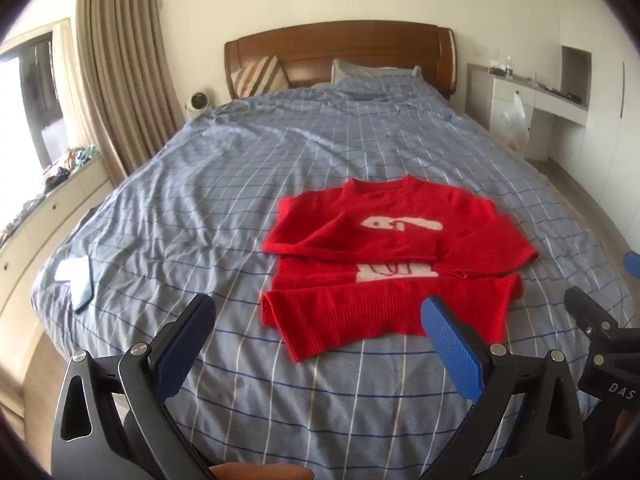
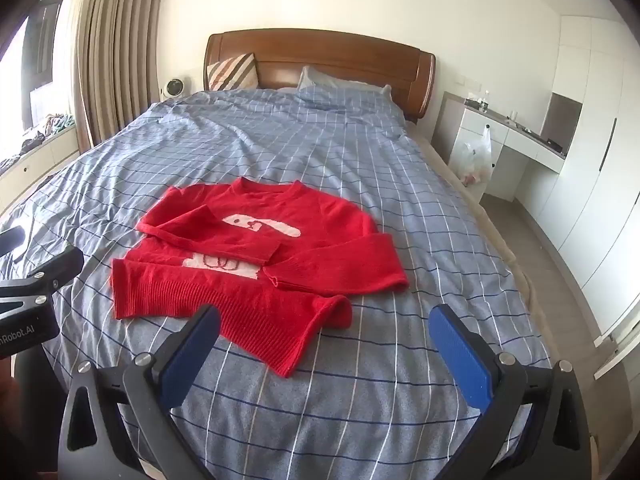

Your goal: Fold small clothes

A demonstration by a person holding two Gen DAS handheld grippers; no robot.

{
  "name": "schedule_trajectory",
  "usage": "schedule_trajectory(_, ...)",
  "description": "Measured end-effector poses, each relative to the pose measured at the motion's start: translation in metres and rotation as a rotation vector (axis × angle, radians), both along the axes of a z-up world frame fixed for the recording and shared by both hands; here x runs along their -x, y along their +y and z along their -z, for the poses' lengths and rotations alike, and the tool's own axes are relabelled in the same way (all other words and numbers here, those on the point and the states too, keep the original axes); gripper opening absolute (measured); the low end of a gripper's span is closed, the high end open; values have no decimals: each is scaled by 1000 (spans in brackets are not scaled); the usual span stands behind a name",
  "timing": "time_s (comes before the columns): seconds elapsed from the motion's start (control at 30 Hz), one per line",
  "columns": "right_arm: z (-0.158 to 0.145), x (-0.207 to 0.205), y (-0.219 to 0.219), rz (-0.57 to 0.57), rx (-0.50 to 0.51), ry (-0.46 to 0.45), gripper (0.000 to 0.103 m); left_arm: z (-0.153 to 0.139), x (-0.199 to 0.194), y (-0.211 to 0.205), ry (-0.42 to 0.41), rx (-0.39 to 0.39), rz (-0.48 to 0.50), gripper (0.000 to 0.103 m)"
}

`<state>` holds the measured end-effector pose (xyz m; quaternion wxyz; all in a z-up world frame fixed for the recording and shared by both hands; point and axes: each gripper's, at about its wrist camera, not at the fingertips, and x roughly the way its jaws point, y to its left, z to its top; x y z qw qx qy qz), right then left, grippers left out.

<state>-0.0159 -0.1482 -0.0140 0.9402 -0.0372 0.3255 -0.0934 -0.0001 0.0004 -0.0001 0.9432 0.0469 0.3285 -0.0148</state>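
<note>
A small red knit sweater [image 1: 384, 256] with a white pattern lies flat on the blue checked bed, both sleeves folded across its chest; it also shows in the right wrist view [image 2: 256, 264]. My left gripper [image 1: 316, 316] is open and empty, held just short of the sweater's hem. My right gripper [image 2: 324, 328] is open and empty, near the hem's right corner. The right gripper's body shows at the right edge of the left wrist view [image 1: 600, 332], and the left gripper's body at the left edge of the right wrist view [image 2: 36, 292].
The bed [image 1: 240, 184] has a wooden headboard [image 1: 340, 52] and pillows at the far end. A white item and a phone [image 1: 78, 280] lie at the bed's left edge. A white desk with a plastic bag [image 2: 476, 160] stands right; curtains and a window bench stand left.
</note>
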Motion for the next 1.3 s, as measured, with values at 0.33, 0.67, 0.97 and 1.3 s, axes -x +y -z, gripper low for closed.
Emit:
schedule_trajectory(0.33,-4,-3,2,2,7,7,102,5,-2,2,23,-20,10,103)
schedule_trajectory(0.67,5,-3,2,13,12,13,103,11,-2,-3,32,-37,12,103)
schedule_trajectory(0.97,-1,-6,1,27,28,21,102,14,-2,-7,48,-52,23,103)
schedule_trajectory(1.3,-4,-2,-2,71,67,14,102,17,-6,-5,89,14,63,103)
